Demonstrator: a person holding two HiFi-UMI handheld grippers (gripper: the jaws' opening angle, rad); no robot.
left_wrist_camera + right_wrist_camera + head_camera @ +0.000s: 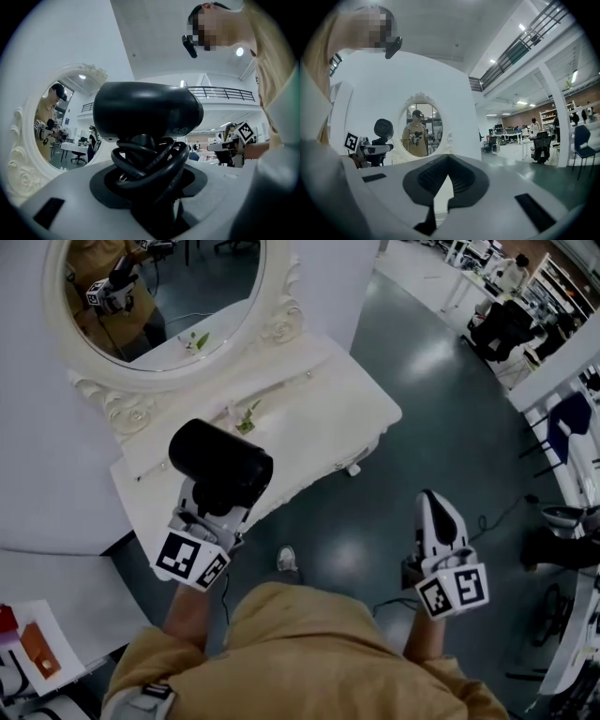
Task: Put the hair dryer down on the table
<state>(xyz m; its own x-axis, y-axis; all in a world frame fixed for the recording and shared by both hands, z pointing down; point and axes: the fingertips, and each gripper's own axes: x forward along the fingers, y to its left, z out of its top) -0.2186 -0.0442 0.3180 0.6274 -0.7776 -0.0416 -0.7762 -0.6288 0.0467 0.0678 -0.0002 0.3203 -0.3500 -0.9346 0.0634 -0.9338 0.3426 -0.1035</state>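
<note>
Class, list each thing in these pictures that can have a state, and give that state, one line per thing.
hair dryer: held up off the table, not yet set down
cord: coiled in loops at the dryer's handle
left gripper: shut on the hair dryer
right gripper: shut, nothing between its jaws
table: no hair dryer on it yet

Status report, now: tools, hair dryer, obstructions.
Left tool shut on hair dryer handle. Right tool shut, empty. Dryer held up at white table edge, not down. Green sprig on table beyond it.
</note>
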